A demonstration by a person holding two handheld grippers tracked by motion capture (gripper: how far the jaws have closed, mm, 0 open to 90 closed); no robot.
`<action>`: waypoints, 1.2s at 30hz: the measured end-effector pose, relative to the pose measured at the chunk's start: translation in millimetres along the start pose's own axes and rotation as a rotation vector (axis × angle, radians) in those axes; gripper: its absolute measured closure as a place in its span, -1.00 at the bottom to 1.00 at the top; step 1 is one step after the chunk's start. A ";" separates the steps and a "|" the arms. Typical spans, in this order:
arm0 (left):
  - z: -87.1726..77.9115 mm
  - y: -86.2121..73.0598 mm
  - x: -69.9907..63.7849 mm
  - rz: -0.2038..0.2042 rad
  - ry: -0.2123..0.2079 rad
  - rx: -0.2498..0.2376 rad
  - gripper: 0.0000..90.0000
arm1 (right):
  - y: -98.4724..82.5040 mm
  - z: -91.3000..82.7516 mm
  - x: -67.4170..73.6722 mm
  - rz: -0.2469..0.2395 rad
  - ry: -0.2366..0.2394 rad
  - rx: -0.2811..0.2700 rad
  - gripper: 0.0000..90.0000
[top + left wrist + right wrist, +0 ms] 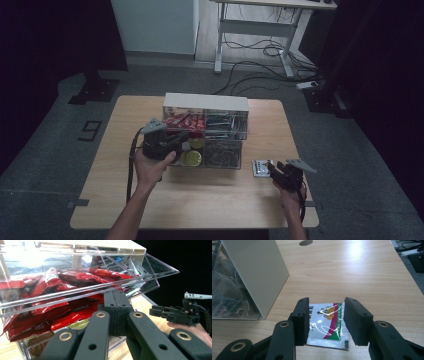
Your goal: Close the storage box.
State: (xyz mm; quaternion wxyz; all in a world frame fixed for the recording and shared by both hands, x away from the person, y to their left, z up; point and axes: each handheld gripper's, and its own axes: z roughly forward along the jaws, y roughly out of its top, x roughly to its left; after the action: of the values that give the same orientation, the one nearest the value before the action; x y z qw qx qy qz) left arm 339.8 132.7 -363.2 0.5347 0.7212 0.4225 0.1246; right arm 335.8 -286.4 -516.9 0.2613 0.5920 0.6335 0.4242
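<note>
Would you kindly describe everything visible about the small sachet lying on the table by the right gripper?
The sachet is a flat, glossy foil packet, silvery white with a green and dark red band and a small orange picture near its top. It lies flat on the wooden table, to the right of the clear drawer organiser. The right gripper hovers over it with open jaws framing it on both sides; whether they touch it is unclear.

Glossy foil sachet (328, 325), matt wooden table (352, 272)
</note>
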 end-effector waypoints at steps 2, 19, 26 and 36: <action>-0.4 -2.5 -0.6 0.003 -0.002 -0.001 0.97 | 0.2 -0.4 0.2 -0.002 0.002 0.001 0.23; -17.5 -48.6 5.5 0.064 0.058 -0.001 0.11 | 2.7 -8.3 11.8 -0.069 0.108 -0.055 0.10; -21.2 -78.5 28.8 0.036 0.131 0.014 -0.01 | -0.1 -12.6 15.2 -0.098 0.127 -0.058 0.03; -14.6 -116.8 61.4 -0.005 0.193 0.071 -0.05 | -8.7 -19.6 11.5 -0.141 0.139 -0.045 -0.08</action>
State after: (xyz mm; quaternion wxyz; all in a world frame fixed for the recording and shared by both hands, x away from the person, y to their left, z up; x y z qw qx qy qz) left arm 312.5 196.3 -476.5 0.4657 0.7233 0.4781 0.1772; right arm 312.9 -279.2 -512.5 0.2590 0.5090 0.6807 0.4588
